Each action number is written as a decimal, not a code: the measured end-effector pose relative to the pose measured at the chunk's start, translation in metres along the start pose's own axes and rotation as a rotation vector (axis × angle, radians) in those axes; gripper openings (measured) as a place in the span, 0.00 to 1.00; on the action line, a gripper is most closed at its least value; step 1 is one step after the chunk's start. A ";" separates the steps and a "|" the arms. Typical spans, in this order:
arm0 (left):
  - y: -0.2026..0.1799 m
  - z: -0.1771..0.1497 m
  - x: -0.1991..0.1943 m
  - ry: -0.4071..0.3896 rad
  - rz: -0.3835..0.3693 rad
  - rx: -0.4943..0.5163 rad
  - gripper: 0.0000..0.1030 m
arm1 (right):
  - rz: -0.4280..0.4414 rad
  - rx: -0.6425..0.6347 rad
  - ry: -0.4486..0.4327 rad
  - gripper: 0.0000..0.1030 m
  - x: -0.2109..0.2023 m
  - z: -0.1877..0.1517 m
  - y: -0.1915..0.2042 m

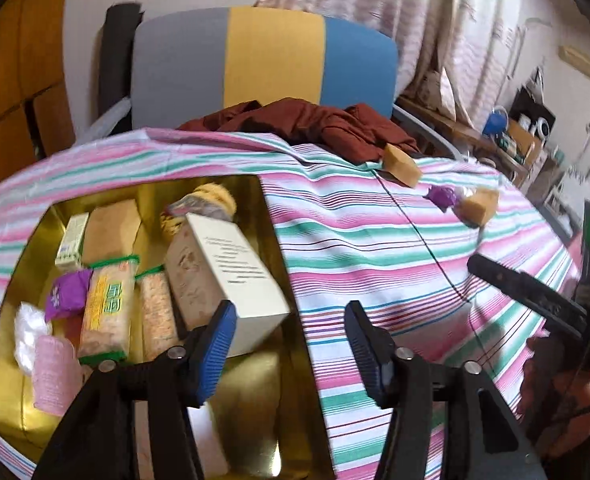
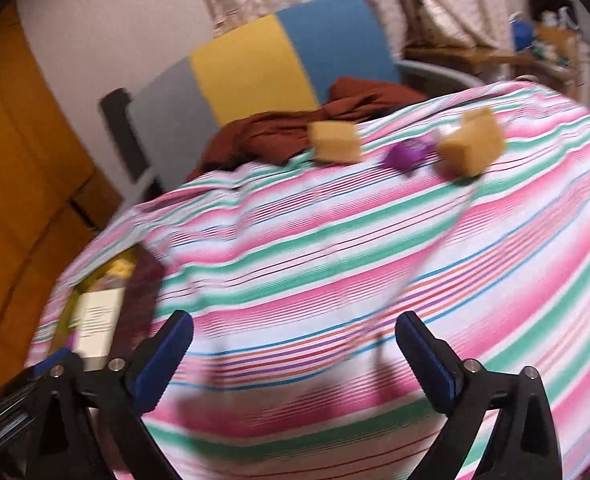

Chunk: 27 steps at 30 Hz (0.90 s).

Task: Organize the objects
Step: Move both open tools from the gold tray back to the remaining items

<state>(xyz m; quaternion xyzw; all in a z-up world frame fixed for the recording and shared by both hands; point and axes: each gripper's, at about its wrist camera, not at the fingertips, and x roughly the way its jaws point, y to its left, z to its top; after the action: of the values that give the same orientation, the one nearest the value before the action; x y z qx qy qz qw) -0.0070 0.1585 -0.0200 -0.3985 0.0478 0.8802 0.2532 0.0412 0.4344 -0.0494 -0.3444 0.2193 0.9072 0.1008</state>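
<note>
On the striped cloth, two tan blocks and a purple wrapper lay loose; gold tin held snacks. Left gripper and right gripper gaped, empty.

Left claw, right claw agape, empty

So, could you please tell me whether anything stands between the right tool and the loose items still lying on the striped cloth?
Nothing visible does: only bare striped cloth lies between the open right tool and the two tan blocks and purple packet.
</note>
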 end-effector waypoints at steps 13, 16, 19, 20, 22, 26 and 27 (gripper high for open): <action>-0.058 0.009 0.015 0.028 -0.084 0.124 0.58 | -0.150 0.080 -0.058 1.00 0.005 0.025 -0.082; -0.070 0.009 0.025 0.056 -0.108 0.138 0.58 | -0.165 0.080 -0.070 1.00 0.008 0.030 -0.095; -0.080 0.007 0.036 0.093 -0.133 0.147 0.58 | -0.178 0.083 -0.073 1.00 0.015 0.037 -0.108; -0.083 0.006 0.040 0.103 -0.137 0.151 0.58 | -0.182 0.083 -0.074 1.00 0.017 0.040 -0.113; -0.090 0.004 0.045 0.117 -0.149 0.161 0.58 | -0.199 0.066 -0.083 1.00 0.024 0.051 -0.122; -0.102 0.004 0.051 0.130 -0.162 0.191 0.58 | -0.208 0.049 -0.109 1.00 0.035 0.075 -0.136; -0.104 0.004 0.052 0.132 -0.164 0.196 0.58 | -0.209 0.048 -0.116 1.00 0.038 0.082 -0.140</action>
<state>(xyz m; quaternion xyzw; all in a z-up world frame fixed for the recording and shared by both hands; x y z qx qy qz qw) 0.0118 0.2707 -0.0430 -0.4313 0.1175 0.8196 0.3583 0.0120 0.5975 -0.0656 -0.3098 0.1978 0.9046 0.2158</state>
